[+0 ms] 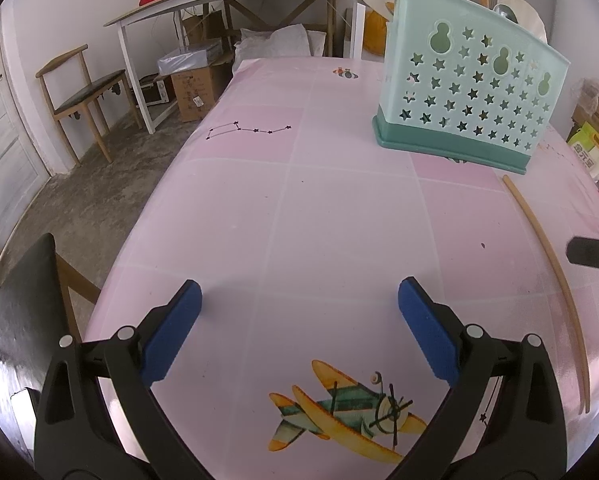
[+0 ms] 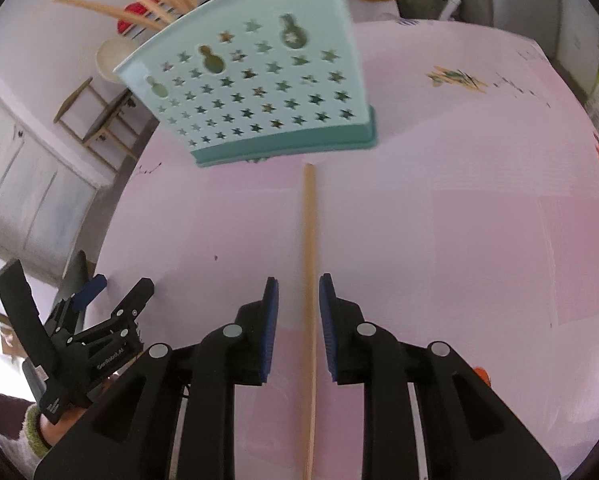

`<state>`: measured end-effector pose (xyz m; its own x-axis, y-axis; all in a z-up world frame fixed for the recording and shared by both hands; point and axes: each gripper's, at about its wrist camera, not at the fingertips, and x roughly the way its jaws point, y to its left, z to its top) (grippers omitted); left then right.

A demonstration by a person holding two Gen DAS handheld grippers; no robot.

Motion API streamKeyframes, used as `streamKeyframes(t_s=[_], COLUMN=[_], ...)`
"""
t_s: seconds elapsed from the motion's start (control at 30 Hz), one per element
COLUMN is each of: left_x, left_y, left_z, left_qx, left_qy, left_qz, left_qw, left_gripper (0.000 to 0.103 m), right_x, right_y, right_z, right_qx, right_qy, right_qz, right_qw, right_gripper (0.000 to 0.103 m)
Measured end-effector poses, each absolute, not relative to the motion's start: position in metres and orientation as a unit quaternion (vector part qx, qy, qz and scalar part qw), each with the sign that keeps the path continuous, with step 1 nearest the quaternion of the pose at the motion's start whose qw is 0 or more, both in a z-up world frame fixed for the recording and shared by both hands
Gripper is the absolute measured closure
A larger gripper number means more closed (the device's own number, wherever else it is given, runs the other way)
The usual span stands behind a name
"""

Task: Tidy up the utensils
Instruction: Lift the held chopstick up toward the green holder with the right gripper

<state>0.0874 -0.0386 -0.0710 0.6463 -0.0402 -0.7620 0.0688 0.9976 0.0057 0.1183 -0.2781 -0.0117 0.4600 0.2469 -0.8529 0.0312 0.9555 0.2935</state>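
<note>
Fingers of the right gripper [image 2: 298, 300] sit parted either side of a chopstick [image 2: 309, 280] lying on the pink bench [image 2: 439, 240], not touching it. Left gripper [image 1: 299, 308] wide open, holding nothing. Green holder [image 1: 465, 84] upright at upper right of the left view, chopstick tip just beside its base.

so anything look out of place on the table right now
One wooden chopstick lies flat on the pink tablecloth, outside the green utensil holder where the other sticks stand. The right claw straddles it, open.

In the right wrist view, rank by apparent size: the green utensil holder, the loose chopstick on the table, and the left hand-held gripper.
1. Utensil holder: largest area.
2. Left hand-held gripper: looks smaller than the holder, but it sits nearer the camera, so true size is unsure.
3. Chopstick: longest span in frame, yet thinnest, least area.
</note>
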Motion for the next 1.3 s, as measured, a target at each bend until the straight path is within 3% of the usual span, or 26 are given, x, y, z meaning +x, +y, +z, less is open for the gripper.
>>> streamKeyframes(t_s=[0.4, 0.67, 1.3], left_x=[0.083, 0.083, 0.083], left_y=[-0.039, -0.039, -0.041], left_z=[-0.071, -0.071, -0.069], left_qx=[0.017, 0.017, 0.017], left_qy=[0.417, 0.417, 0.418], left_qz=[-0.032, -0.031, -0.029], left_qw=[0.908, 0.908, 0.908], left_gripper=[0.008, 0.008, 0.008], right_x=[0.157, 0.155, 0.144], right_y=[-0.246, -0.250, -0.266], right_z=[-0.023, -0.029, -0.028], right_qx=[0.041, 0.054, 0.076], right_qy=[0.508, 0.512, 0.512], right_qz=[0.042, 0.033, 0.032], right_qw=[0.859, 0.857, 0.855], right_gripper=[0.082, 0.095, 0.096])
